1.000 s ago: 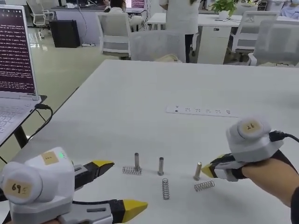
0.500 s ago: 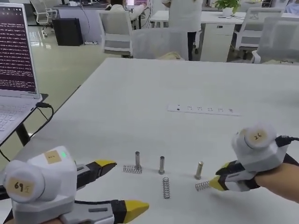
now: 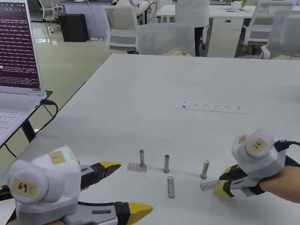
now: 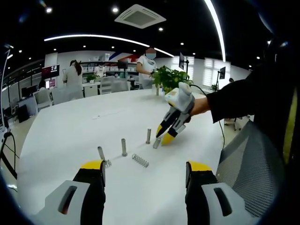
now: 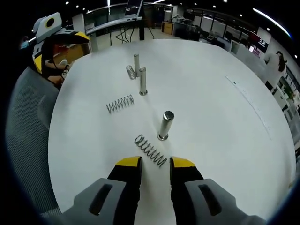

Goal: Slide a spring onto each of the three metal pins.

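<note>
Stretching away ahead of both tongs is a white table (image 3: 187,79), and off the outer side of the left tongs (image 3: 131,187) an open laptop (image 3: 16,51) sits on a separate stand. A white power strip (image 3: 211,107) lies flat well beyond the tips of both tongs.

The left tongs hover low over the near edge with their yellow-tipped jaws spread wide and nothing between them; their own view (image 4: 146,166) shows the same broad gap. The right tongs (image 3: 223,182) are down at the table, jaws parted only narrowly and pinching nothing.

Three metal pins stand upright in a row between the two tongs: the right pin (image 3: 205,169) just ahead of the right tongs, the middle pin (image 3: 166,164) further along, and the left pin (image 3: 141,158) nearest the left tongs. All three are bare.

Three springs lie flat on the table. The right spring (image 5: 150,150) rests just in front of the right tongs' tips, its near end reaching toward the gap between them. The middle spring (image 3: 171,186) lies near the middle pin, and the left spring (image 3: 136,167) lies at the foot of the left pin.
</note>
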`<control>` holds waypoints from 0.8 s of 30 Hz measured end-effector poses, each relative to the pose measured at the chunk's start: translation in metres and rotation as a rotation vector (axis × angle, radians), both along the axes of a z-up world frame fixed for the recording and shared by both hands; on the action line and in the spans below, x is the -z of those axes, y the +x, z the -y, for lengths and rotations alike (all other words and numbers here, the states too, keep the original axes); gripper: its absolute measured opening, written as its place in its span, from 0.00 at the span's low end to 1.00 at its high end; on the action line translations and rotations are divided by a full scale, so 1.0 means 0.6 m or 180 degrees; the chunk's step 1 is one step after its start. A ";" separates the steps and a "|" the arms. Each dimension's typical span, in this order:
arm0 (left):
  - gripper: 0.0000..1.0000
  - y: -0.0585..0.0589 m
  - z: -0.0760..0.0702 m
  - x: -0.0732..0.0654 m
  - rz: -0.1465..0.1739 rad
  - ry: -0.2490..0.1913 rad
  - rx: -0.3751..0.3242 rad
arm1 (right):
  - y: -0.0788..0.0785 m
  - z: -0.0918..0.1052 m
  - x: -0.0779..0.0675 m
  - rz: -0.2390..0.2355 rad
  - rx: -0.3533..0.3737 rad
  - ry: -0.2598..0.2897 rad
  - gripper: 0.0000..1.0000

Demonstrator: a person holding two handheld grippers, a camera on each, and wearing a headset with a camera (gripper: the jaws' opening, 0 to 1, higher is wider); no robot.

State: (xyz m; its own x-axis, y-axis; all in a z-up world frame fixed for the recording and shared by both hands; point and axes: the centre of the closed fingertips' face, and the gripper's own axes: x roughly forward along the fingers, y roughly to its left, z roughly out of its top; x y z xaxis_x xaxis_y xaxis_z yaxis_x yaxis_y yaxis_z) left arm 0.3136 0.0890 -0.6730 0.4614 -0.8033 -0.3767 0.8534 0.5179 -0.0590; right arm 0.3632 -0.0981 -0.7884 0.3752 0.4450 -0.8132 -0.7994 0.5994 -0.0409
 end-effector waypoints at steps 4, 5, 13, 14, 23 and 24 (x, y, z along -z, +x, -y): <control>0.66 0.000 0.000 0.002 -0.0009 0.0003 -0.0004 | 0.000 -0.004 0.002 0.0005 -0.0097 -0.0025 0.21; 0.66 0.000 0.000 0.002 -0.0013 -0.0002 -0.0006 | 0.000 -0.003 0.002 -0.0001 -0.0094 -0.0031 0.21; 0.65 0.000 0.002 0.003 -0.0022 -0.0013 -0.0001 | -0.019 -0.003 0.009 -0.0168 -0.0064 -0.0008 0.13; 0.65 -0.001 0.002 0.003 -0.0023 -0.0015 0.0001 | -0.022 -0.004 0.009 -0.0165 -0.0072 -0.0008 0.13; 0.65 -0.004 0.005 0.004 -0.0033 -0.0017 0.0048 | -0.035 -0.012 0.013 -0.0084 -0.0223 -0.0108 0.14; 0.65 -0.004 0.005 0.004 -0.0034 -0.0018 0.0053 | -0.036 -0.012 0.013 -0.0085 -0.0230 -0.0111 0.13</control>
State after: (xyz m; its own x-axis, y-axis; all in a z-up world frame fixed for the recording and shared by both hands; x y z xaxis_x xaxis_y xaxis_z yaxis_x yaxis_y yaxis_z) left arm 0.3109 0.0859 -0.6753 0.4438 -0.8129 -0.3771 0.8613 0.5032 -0.0710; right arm 0.3417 -0.0910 -0.7963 0.3210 0.4414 -0.8379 -0.8417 0.5386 -0.0386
